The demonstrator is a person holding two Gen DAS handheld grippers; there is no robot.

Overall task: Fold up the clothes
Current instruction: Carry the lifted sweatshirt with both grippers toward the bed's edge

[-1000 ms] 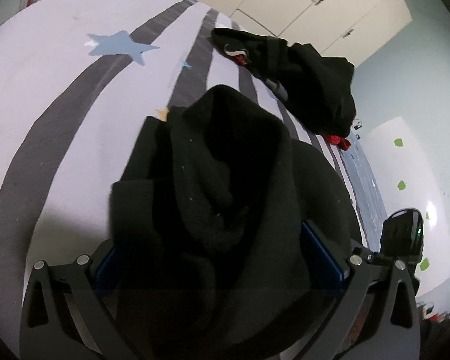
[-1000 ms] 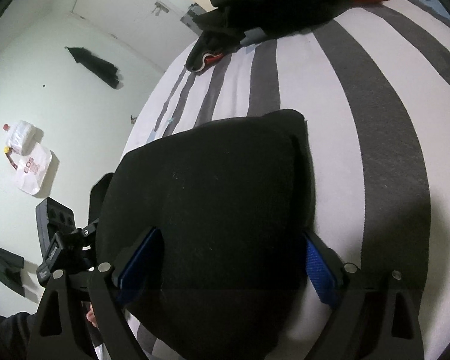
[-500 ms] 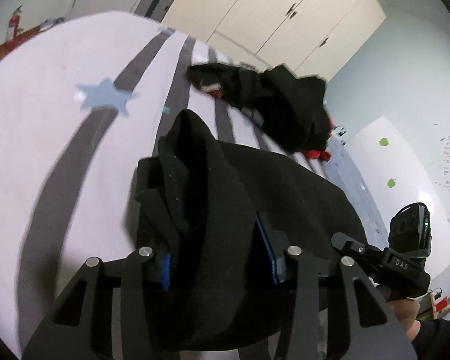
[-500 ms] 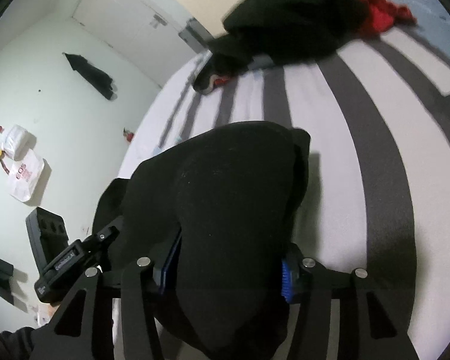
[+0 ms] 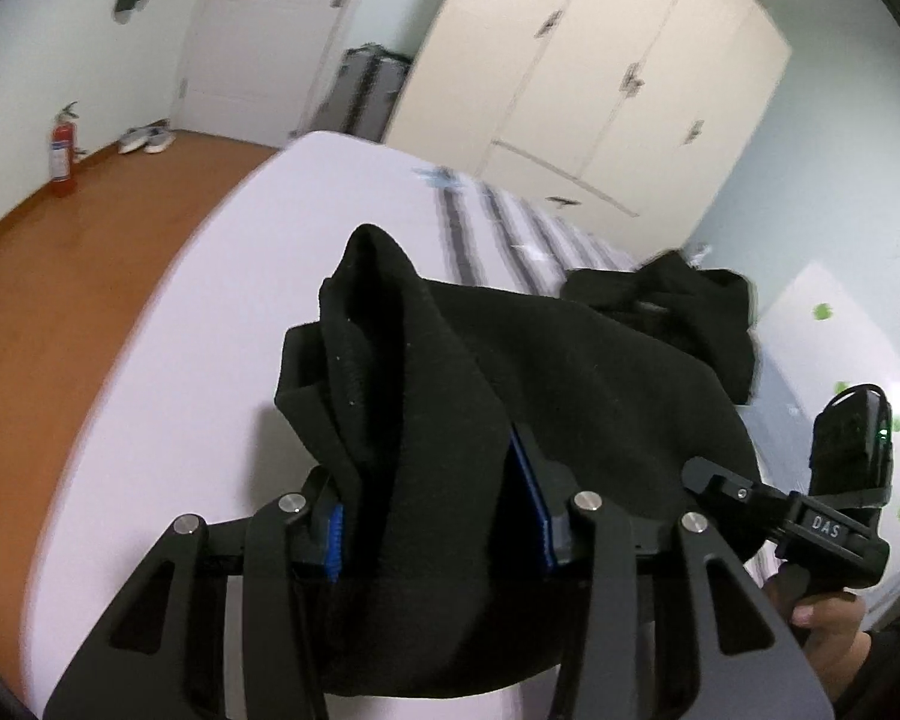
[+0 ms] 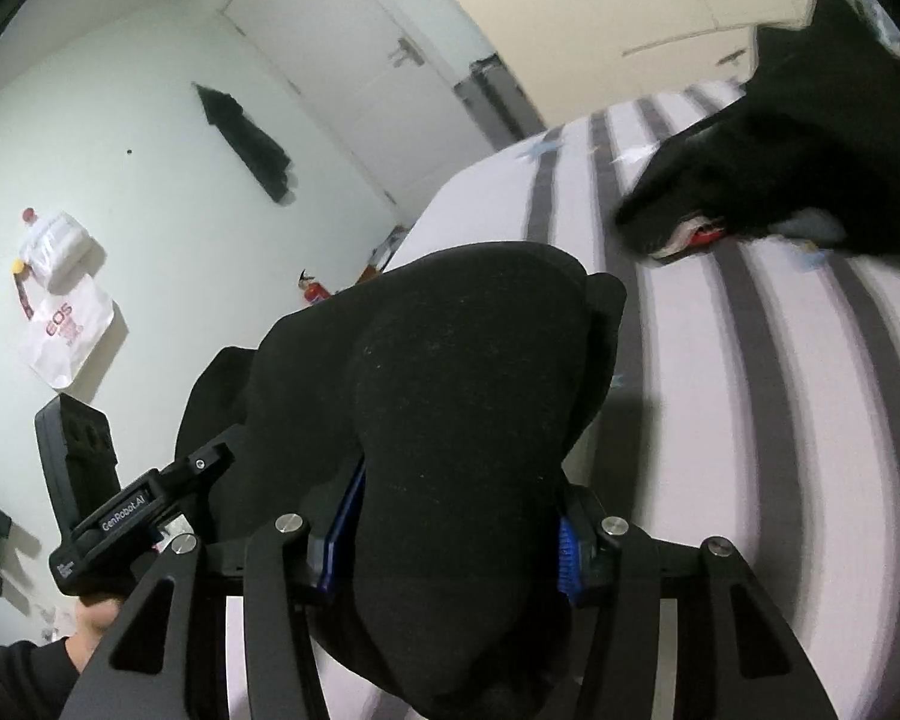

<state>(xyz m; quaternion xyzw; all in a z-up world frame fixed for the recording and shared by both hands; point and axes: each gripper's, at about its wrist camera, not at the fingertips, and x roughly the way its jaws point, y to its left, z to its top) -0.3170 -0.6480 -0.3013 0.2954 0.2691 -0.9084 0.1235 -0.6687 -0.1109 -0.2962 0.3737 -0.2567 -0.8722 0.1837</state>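
spanning both hand-held grippers, black garment [image 5: 570, 372]

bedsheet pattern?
White bedsheet with dark grey stripes and small blue stars; clearest in the right wrist view.

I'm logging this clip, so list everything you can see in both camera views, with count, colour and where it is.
Folded garment: one, black, bunched between both grippers above the bed.
Clothes pile: one, black with some red, farther along the bed.
Bed: one, white with grey stripes, under everything.
Wardrobe: one, cream, behind the bed.
Door: one, white, beside the wardrobe.
Fire extinguisher: one, red, on the brown floor by the wall.
Shoes: one pair, white, on the floor near the door.
Bag: one, white with red print, hung on the wall.
Left gripper: black, blue pads, closed on the garment.
Right gripper: the same.
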